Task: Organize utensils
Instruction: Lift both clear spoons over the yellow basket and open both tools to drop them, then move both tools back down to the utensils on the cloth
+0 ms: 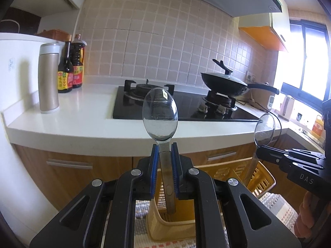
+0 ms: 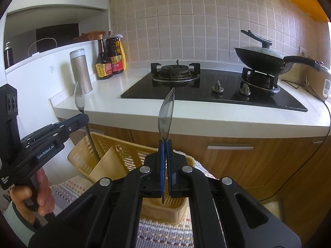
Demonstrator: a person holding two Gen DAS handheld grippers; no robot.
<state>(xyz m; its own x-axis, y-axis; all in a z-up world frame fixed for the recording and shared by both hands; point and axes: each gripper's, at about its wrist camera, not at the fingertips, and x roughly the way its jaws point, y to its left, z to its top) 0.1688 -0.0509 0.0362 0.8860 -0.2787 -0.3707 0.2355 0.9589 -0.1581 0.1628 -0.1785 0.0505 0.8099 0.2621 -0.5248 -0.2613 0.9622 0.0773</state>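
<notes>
Each gripper is clamped on a spoon's handle: the left gripper (image 1: 164,148) holds the left spoon (image 1: 160,117) at frame centre, the right gripper (image 2: 165,144) the right spoon (image 2: 166,115). Both stand upright, bowls up, handles pointing down over the yellow basket (image 2: 124,148) low in frame. The step looks like lowering them in; next they must drop into a compartment before release.

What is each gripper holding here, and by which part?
Left gripper grips a spoon by the handle just below the bowl. Right gripper grips another spoon at the same place, bowl up.
</notes>
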